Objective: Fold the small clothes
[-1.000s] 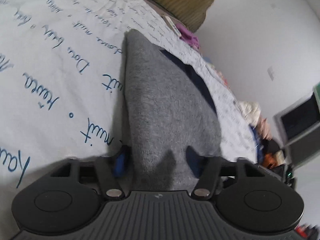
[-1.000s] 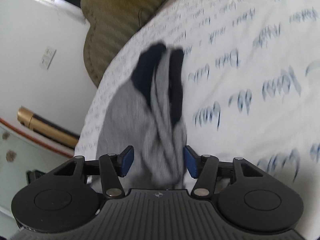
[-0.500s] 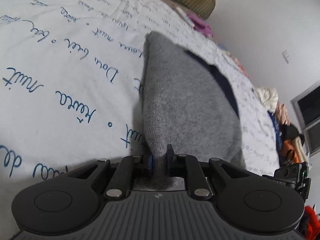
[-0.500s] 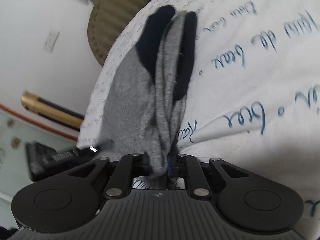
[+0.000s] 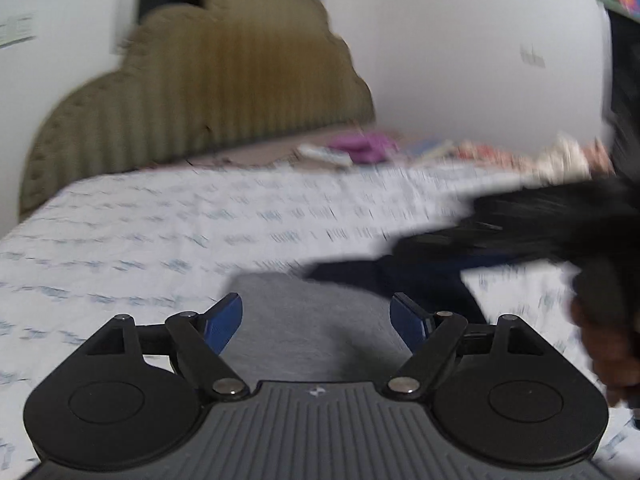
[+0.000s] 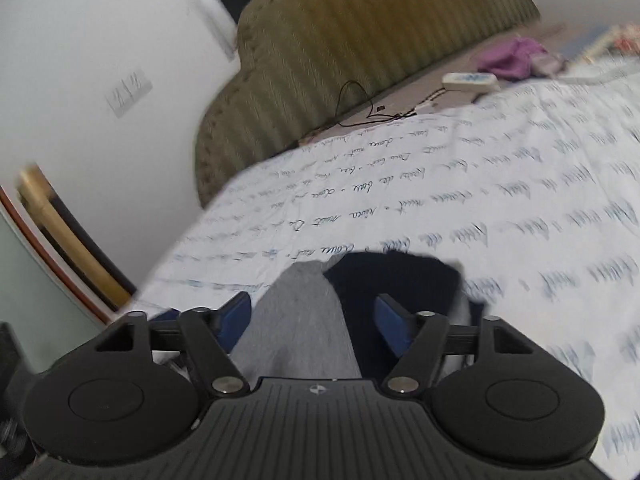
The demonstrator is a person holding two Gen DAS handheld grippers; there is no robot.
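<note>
A grey sock (image 5: 304, 328) with a navy end (image 5: 360, 276) lies on the white sheet with blue writing (image 5: 160, 240). My left gripper (image 5: 316, 304) hovers over its grey end; the jaws are opening, wide apart, and the blue pads do not touch the cloth. In the right wrist view the same grey sock (image 6: 300, 328) with its navy part (image 6: 400, 276) lies under my right gripper (image 6: 313, 304), whose jaws are opening too and clear of it. The right gripper (image 5: 520, 232) is a black blur in the left wrist view, held by a hand (image 5: 604, 340).
An olive ribbed headboard (image 5: 220, 80) stands at the bed's far end against a white wall. Along that end lie a purple cloth (image 6: 512, 56), a white remote (image 6: 468, 80) and a thin black cable (image 6: 360, 108). Heaped clothes (image 5: 560, 156) sit far right.
Both grippers were shut on the sock half a second ago. They have let go, opened wide, risen and rolled level. The sock now rests on the sheet.
</note>
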